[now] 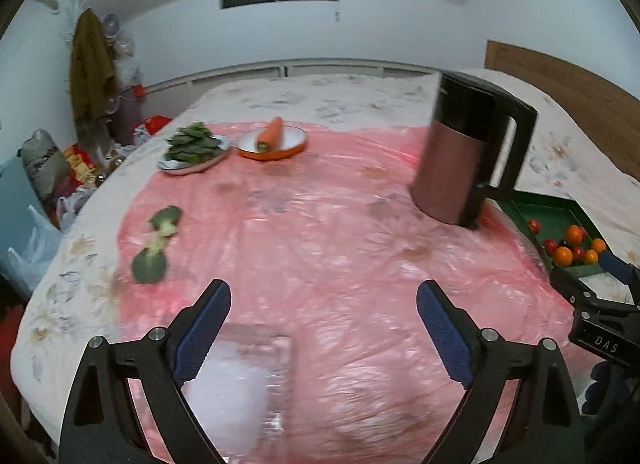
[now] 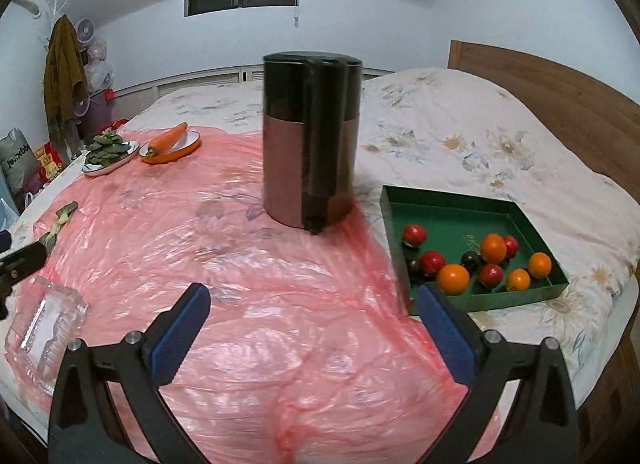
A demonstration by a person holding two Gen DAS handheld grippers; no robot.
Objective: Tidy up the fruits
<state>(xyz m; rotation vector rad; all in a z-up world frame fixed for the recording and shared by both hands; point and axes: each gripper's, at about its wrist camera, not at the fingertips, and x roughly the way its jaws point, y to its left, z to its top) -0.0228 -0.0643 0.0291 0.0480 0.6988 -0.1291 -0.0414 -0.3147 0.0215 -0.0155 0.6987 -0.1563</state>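
A green tray [image 2: 448, 216] at the right holds several small fruits: oranges [image 2: 453, 278], red ones [image 2: 413, 234] and dark ones [image 2: 470, 259]. My right gripper [image 2: 312, 300] is open and empty over the pink plastic sheet, its right pad just left of the tray's near corner. A clear glass dish [image 1: 240, 380] lies blurred under my left gripper [image 1: 324, 304], which is wide open with nothing between its pads. In the left wrist view the tray [image 1: 556, 210] and the right gripper [image 1: 580, 264] show at the right edge.
A tall brown and black kettle [image 2: 308, 152] stands mid-sheet beside the tray. At the far left are a carrot [image 2: 168, 136] on an orange plate and a plate of greens [image 2: 108, 150]. Loose green leaves [image 1: 156, 240] lie left. The glass dish [image 2: 44, 324] sits near the bed's edge.
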